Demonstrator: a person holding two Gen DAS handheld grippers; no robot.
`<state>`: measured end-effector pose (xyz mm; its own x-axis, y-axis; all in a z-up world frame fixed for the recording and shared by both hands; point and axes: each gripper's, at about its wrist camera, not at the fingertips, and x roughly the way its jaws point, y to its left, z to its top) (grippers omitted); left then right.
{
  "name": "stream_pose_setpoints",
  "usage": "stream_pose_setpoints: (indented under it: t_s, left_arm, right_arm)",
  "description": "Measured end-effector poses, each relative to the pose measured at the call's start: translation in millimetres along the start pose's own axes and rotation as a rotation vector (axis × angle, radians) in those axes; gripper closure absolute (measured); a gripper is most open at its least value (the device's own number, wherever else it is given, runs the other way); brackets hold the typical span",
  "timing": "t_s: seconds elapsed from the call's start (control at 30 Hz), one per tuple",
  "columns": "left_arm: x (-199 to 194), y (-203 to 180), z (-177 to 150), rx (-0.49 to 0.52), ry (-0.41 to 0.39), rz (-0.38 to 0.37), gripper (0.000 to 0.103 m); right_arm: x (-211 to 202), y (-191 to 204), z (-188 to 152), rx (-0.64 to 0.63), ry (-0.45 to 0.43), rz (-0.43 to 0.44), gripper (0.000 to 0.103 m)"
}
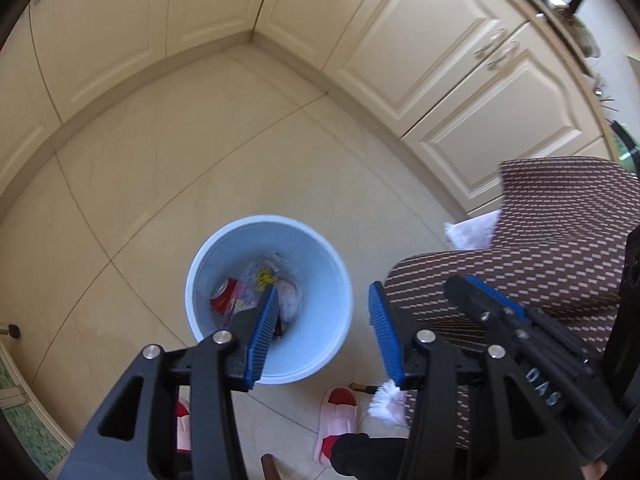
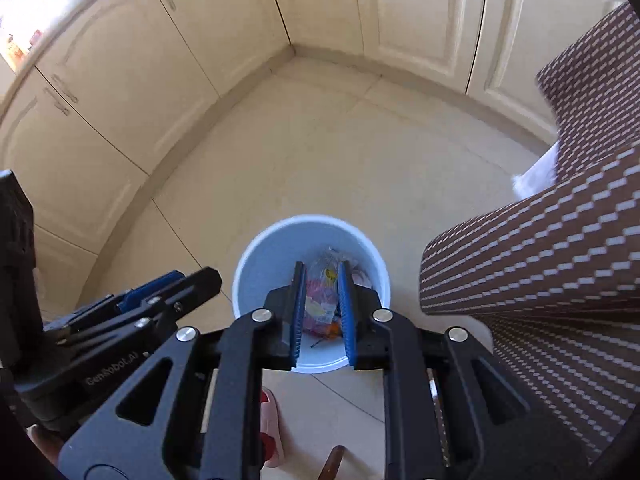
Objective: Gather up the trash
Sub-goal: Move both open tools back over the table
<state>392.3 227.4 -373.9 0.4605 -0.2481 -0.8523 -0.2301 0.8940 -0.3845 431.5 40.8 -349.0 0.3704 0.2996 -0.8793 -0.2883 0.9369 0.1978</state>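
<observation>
Standing on the pale tiled floor, near the corner of the cream cabinets: a round light-blue plastic bin. Lying inside it: a red drink can, left of clear crumpled plastic wrappers. Sitting near its right: a brown woven patterned cushion.

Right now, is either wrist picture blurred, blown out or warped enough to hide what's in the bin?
Left wrist: the bin rim is smeared, yet a red can reads clearly. Right wrist: glare whitens the upper left corner; wrappers stay legible. Both bend the cabinets.
</observation>
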Motion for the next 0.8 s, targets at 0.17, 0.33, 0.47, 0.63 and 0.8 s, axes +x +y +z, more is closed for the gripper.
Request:
stream_pose_setpoints:
  t_s: [0.17,0.33,0.47,0.63,0.8]
  left_arm:
    - [-62,-45,-3,0.059,-0.101,-0.042,0.056]
    - [-133,-111,-11,0.169,-0.222,-0.085,0.049]
    - [-175,-180,-27,0.267,-0.284,-0.134,0.044]
    - [-191,-267,-47,0.375,-0.29,-0.175,0.04]
    - [-186,-360,-64,0.504,-0.261,-0.215,0.034]
  right_arm:
    - [-92,-4,2,-0.018,-0.147,0.014,0.086]
    - [-189,-21,-4,-0.028,-0.285,0.015,0.086]
    - [-254,-50,-16,-0.021,-0.375,-0.011,0.08]
    - [-332,-114,-39,0.032,-0.492,-0.093,0.056]
    - [-391,-204,-62,0.127,-0.569,-0.209,0.055]
